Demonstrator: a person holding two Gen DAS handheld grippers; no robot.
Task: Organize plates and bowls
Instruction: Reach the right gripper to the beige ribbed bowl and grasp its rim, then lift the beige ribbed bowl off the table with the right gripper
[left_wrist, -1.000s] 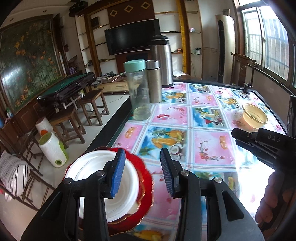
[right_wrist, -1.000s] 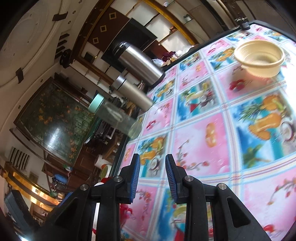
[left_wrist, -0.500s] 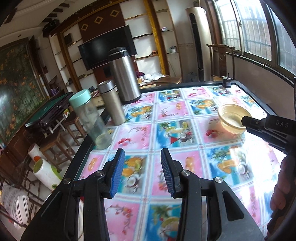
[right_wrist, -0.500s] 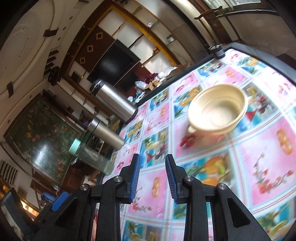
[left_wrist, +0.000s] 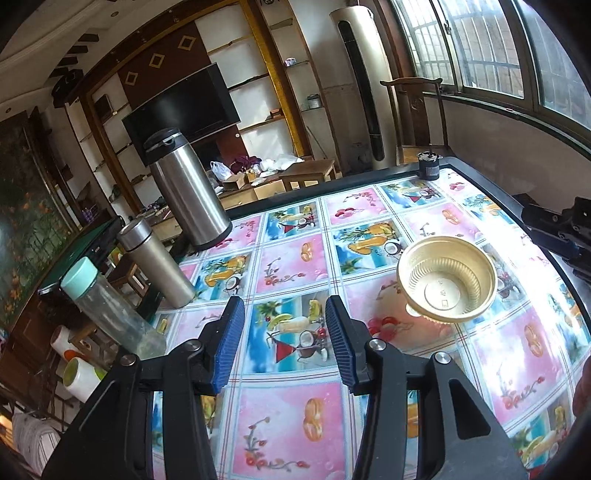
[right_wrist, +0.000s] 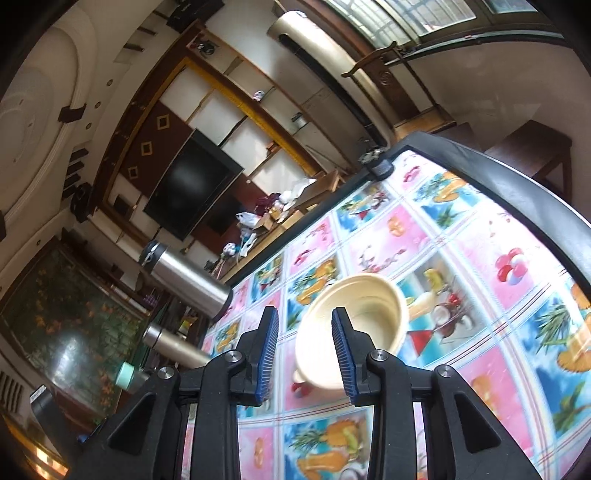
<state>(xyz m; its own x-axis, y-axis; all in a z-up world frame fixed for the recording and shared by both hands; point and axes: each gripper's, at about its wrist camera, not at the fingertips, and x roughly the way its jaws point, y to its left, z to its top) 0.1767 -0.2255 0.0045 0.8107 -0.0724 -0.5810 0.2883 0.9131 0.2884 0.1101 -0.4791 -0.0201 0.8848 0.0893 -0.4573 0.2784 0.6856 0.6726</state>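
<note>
blue ribbed pads line the right gripper (right_wrist: 304, 347), whose jaws stand spread with the near rim of the cream plastic bowl (right_wrist: 354, 328) showing between them; whether a pad already touches the rim cannot be told, since this view is tilted and a little blurred. the left gripper (left_wrist: 282, 343) hangs spread and empty over the table, the bowl (left_wrist: 447, 278) off to its right and apart from it. the bowl sits upright and alone on the tablecloth (left_wrist: 291, 417), well away from the steel thermos jug (left_wrist: 186, 188), the slim steel flask (left_wrist: 155, 258) and the clear bottle with a mint cap (left_wrist: 107, 302) along the left edge. my judgement: the bowl looks thin and light, so a hard pinch could buckle its wall, and a jaw nudging the outside could skate it across the glossy cloth toward the dark table border (right_wrist: 517, 177). around stand wall shelves, a dark television (left_wrist: 181, 99), a wooden chair (left_wrist: 417, 110) and barred windows.
</note>
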